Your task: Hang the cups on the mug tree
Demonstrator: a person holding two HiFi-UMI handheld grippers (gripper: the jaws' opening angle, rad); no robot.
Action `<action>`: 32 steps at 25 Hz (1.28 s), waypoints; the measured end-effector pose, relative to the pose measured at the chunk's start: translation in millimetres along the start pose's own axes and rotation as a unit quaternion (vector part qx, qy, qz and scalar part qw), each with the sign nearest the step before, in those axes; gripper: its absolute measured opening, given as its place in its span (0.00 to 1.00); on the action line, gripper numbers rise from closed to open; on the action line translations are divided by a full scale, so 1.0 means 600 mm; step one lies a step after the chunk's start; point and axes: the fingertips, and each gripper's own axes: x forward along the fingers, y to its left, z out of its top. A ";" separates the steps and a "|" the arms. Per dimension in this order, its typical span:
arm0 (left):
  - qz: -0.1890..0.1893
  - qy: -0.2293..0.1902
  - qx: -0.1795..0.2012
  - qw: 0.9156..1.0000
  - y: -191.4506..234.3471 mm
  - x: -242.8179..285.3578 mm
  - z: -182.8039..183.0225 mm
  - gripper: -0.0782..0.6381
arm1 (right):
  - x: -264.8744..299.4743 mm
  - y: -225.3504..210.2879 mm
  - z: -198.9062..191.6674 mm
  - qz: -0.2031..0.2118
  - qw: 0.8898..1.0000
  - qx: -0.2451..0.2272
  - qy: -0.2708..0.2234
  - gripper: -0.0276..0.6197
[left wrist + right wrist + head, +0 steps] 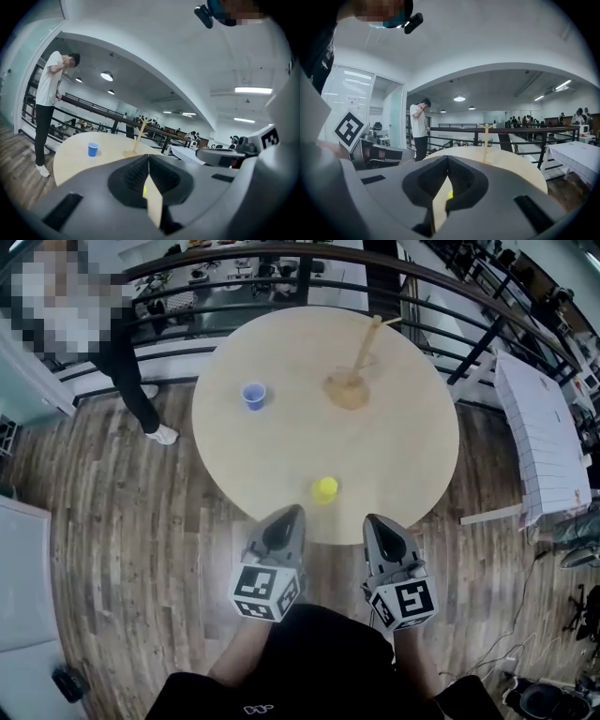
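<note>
Wood-plank floor [112, 521] all round, and in the middle of it the big round table [281, 446], pale and mostly bare. Behind the table's far edge runs a dark railing [309, 282]. Off its right edge stands a white side table [544, 437], cut off by the frame. A bystander [131, 390] in dark trousers stands on the floor beyond the left edge, well apart from everything on the table.

Down at the near edge, two grippers side by side, both pointing across the table. The left gripper [289, 512] has its jaws pressed together with nothing between them. The right gripper [375, 519] is the same, tips meeting and empty. Both tips hang just over the table's near rim.

The mug tree [352, 381] stands upright toward the far edge, right of centre. Its pegs are thin and hard to make out from above, and no cup hangs on any peg that shows.

The blue cup [254, 396] sits upright toward the far left edge, well apart from the tree. The yellow cup [324, 489] sits close to the near edge, just ahead of the two grippers and between their lines, squarely on the way to the tree. In the left and right gripper views that cup is only a yellow sliver behind the closed jaws.
</note>
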 end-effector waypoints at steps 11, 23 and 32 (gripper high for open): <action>0.013 -0.008 0.002 1.000 0.081 0.120 0.054 0.13 | 0.140 -0.075 0.008 0.021 1.000 -0.002 0.021 0.12; 0.078 -0.003 -0.013 0.997 0.161 0.107 0.058 0.13 | 0.245 0.002 -0.255 0.342 0.813 -0.297 0.367 0.49; 0.116 -0.008 -0.035 0.993 0.199 0.089 0.051 0.13 | 0.277 0.014 -0.346 0.384 0.737 -0.352 0.430 0.49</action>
